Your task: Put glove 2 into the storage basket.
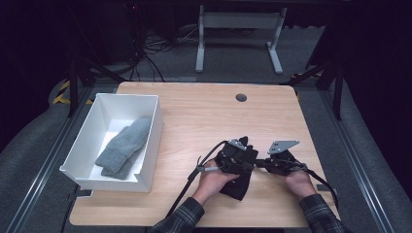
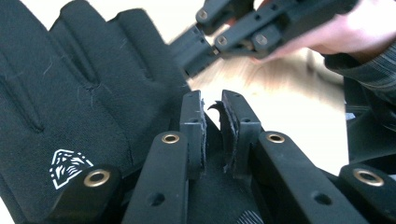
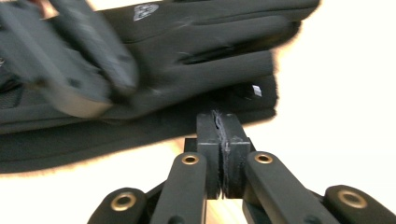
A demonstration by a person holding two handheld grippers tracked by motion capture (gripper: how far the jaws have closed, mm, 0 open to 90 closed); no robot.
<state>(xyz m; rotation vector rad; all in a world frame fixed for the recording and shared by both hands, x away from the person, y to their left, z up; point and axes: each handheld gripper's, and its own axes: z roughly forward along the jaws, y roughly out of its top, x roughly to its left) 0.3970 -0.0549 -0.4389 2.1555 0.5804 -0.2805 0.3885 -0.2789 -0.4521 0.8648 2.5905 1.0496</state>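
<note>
Work in hand: we are handling a pair of black gloves (image 1: 239,183) on the surface (image 1: 204,116), both hands at them near our edge.

Gloves: they lie stacked on the surface, well to the right of the white bin (image 1: 145,145), which holds a pair of grey socks (image 1: 124,145). All places below are given from the gloves.

Long axis: in the right gripper view the gloves (image 3: 187,60) run crosswise, fingers toward that picture's right; in the left gripper view the gloves (image 2: 70,93) lie with their fingers pointing away from the camera.

Left tongs (image 2: 212,130): jaws a narrow slit apart, a scrap of black fabric between the tips; we cannot tell whether the pads press on it. They sit right over the gloves' cuff end.

Right tongs (image 3: 219,135): clenched pad to pad on nothing, tips just short of the gloves' near edge, which lies straight ahead of them.

Nearer hand: the left hand (image 1: 214,182) is on the gloves; the right hand (image 1: 299,183) is just to their right.

Next move, as we judge it: it turns on that short gap ahead of the right tongs, which must release before they can take the edge.
</note>
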